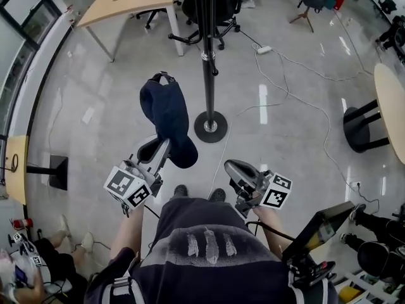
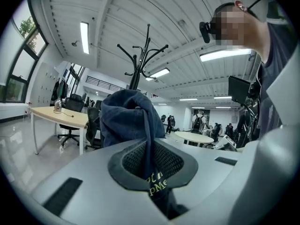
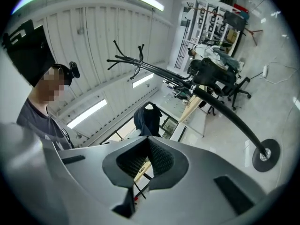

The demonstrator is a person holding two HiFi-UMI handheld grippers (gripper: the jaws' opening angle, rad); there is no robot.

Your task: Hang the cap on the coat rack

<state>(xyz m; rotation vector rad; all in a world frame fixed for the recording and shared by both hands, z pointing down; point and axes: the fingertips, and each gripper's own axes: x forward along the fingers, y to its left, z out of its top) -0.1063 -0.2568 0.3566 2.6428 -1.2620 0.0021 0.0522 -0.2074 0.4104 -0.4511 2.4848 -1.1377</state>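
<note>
The left gripper (image 1: 161,149) has its jaws clamped on the dark blue cap (image 1: 168,116), with the fabric pinched between them; the cap stands up above the jaws, near the pole of the coat rack (image 1: 208,75) but apart from it, and not on a hook; the right gripper (image 1: 233,168) is at the person's right, its jaws together with nothing between them; the rack stands on the glossy floor (image 1: 126,106).

The only print that can be read is gold lettering (image 2: 158,185) on the dark blue cap (image 2: 126,121), where the left hand-held gripper (image 2: 152,171) pinches the fabric; its lower line shows "pMe". The line above is folded away and unreadable.
</note>
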